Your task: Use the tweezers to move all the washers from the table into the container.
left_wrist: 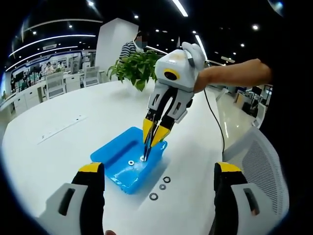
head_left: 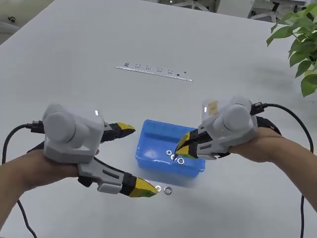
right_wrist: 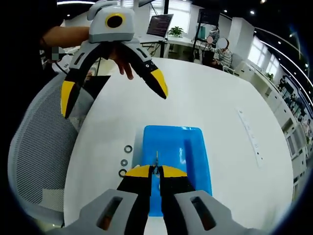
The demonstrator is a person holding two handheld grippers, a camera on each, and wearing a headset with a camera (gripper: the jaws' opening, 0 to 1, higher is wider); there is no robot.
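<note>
Blue container (head_left: 153, 133) is entered by the tweezers (left_wrist: 146, 148), which are pinched in the right gripper (head_left: 182, 145); a deposit is judged in hand. The left gripper (head_left: 134, 158) is held spread. Three washers (left_wrist: 162, 186) lie just near of the container, to be fetched next.

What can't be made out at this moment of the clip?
- All views: tweezers tips too small to tell whether they grip a washer.
- Right gripper view: the right gripper's shut jaws cover the near floor of the container.
- Head view: two table washers show against three in the left gripper view; the left gripper's jaw tip may hide one.
- Head view: markings on the far strip too small.
</note>
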